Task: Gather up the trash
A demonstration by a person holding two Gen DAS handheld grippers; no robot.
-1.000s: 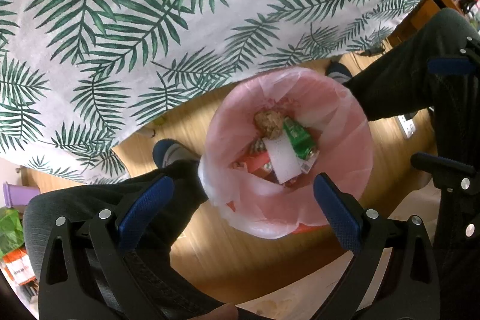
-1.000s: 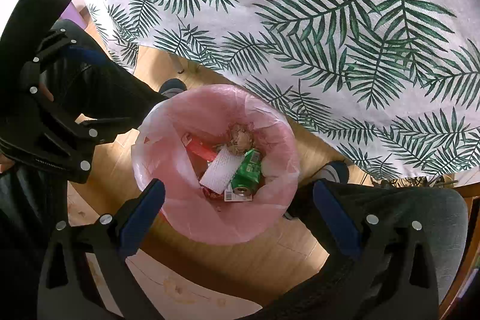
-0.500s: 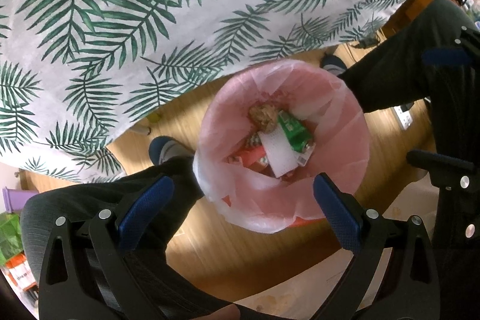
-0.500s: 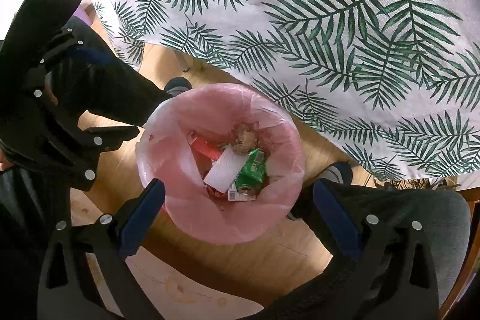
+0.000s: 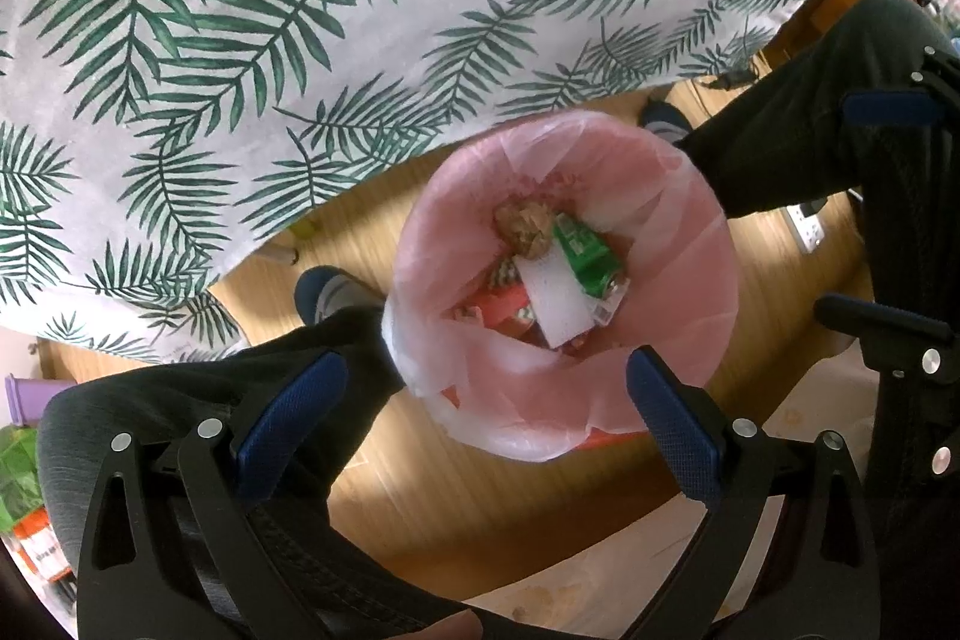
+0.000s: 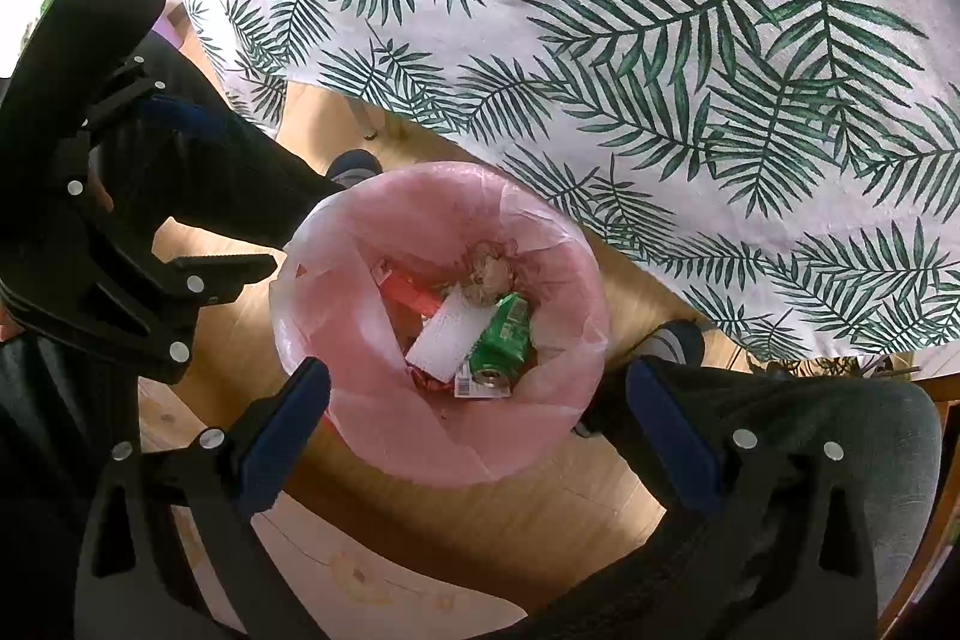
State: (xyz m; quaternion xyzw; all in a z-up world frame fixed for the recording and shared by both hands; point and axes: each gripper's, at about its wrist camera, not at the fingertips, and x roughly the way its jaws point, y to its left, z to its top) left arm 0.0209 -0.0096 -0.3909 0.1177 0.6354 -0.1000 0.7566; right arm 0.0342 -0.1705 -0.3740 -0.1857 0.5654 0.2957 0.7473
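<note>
A bin lined with a pink bag (image 5: 678, 244) (image 6: 360, 280) stands on the wooden floor between a person's legs. Inside lie a green can (image 5: 585, 250) (image 6: 501, 334), a white paper sheet (image 5: 555, 301) (image 6: 447, 340), a crumpled brown wad (image 5: 525, 226) (image 6: 489, 271) and a red wrapper (image 6: 411, 295). My left gripper (image 5: 480, 406) hangs open above the bin's near rim, nothing between its blue pads. My right gripper (image 6: 474, 415) is open too, empty, over the bin's near edge. Each gripper shows at the side of the other's view.
A table under a white cloth with green palm leaves (image 5: 300, 10) (image 6: 660, 10) overhangs the bin's far side. The person's dark trouser legs (image 5: 180, 400) (image 6: 810, 430) and shoes (image 5: 327, 289) flank the bin. A white power strip (image 5: 807, 226) lies on the floor at right.
Both grippers have risen and drawn slightly back, so the bin looks smaller and more tablecloth shows. Both stay open and empty. The bin's contents have not moved.
</note>
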